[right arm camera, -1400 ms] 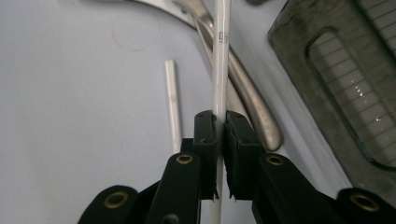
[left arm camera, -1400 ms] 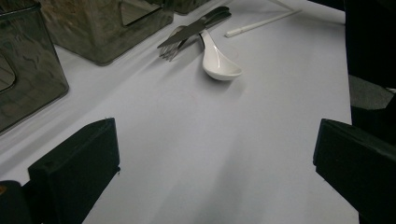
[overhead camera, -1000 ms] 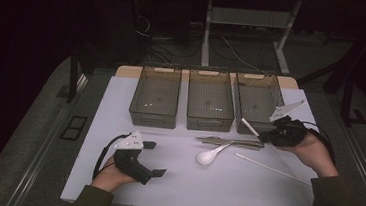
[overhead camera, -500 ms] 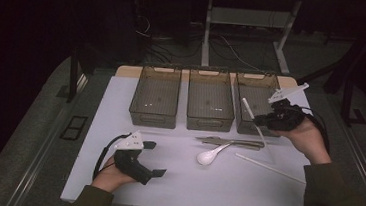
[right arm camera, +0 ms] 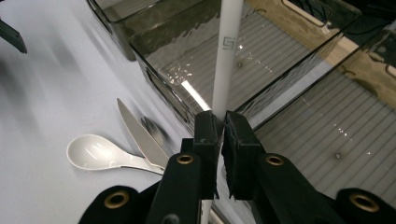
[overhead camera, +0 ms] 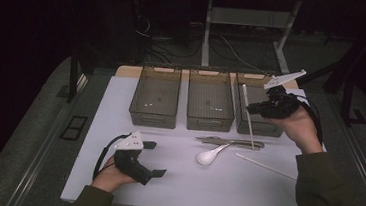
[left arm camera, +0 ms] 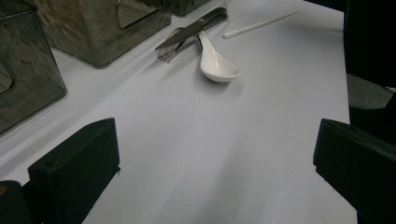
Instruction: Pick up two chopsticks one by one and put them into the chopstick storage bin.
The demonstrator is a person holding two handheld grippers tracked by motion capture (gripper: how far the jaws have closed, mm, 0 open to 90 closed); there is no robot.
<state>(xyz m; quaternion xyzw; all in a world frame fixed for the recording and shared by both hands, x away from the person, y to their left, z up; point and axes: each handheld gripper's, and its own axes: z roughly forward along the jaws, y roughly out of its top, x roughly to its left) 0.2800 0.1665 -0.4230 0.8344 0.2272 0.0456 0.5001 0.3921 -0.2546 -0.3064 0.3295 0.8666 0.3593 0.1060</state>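
In the high view, right of centre, the right tongs (overhead camera: 251,108) are clamped on a white chopstick (overhead camera: 248,118) over the rightmost of 3 bins (overhead camera: 156,105); another chopstick (overhead camera: 265,166), a spoon (overhead camera: 208,156) and a knife (overhead camera: 230,142) lie on the desk (overhead camera: 184,183). The left gripper view shows the left tongs (left arm camera: 215,154) gaping, empty. The right gripper view shows a faint, unreadable mark on the chopstick.

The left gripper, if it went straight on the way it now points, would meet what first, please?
Probably the white spoon: between the open jaws of the left gripper lies bare white table, then the spoon, with a knife and fork just behind. Depth is uncertain.
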